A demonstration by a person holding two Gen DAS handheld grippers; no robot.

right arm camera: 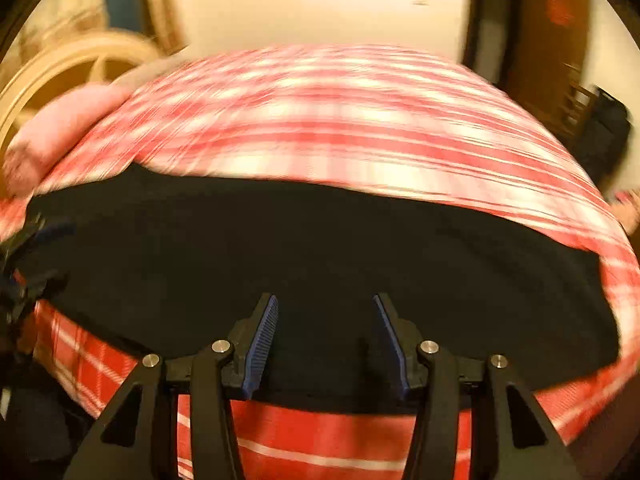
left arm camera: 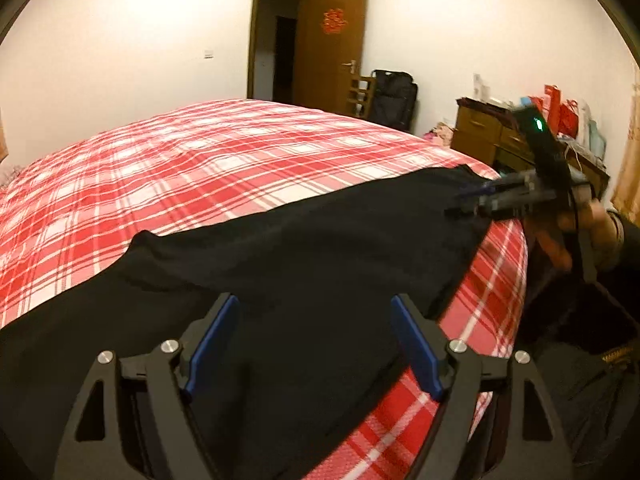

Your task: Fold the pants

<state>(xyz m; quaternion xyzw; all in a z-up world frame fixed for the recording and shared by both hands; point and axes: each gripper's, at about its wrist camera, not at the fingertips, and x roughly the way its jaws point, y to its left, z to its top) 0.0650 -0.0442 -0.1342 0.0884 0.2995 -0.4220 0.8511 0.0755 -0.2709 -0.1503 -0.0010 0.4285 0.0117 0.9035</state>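
Black pants (left arm camera: 304,248) lie spread along the near edge of a bed with a red plaid sheet (left arm camera: 200,160). My left gripper (left arm camera: 315,300) is open and hovers just over the dark cloth with nothing between its blue pads. A hand holds my right gripper (left arm camera: 460,202) at the pants' far right end; it is blurred there. In the right wrist view the pants (right arm camera: 320,248) stretch across the frame under my right gripper (right arm camera: 325,300), which is open and empty. That view is motion-blurred.
An open brown door (left arm camera: 332,44), a black suitcase (left arm camera: 394,100) and a cluttered wooden dresser (left arm camera: 492,136) stand beyond the bed. A pink pillow (right arm camera: 60,128) and a pale curved headboard (right arm camera: 72,64) are at the bed's other end.
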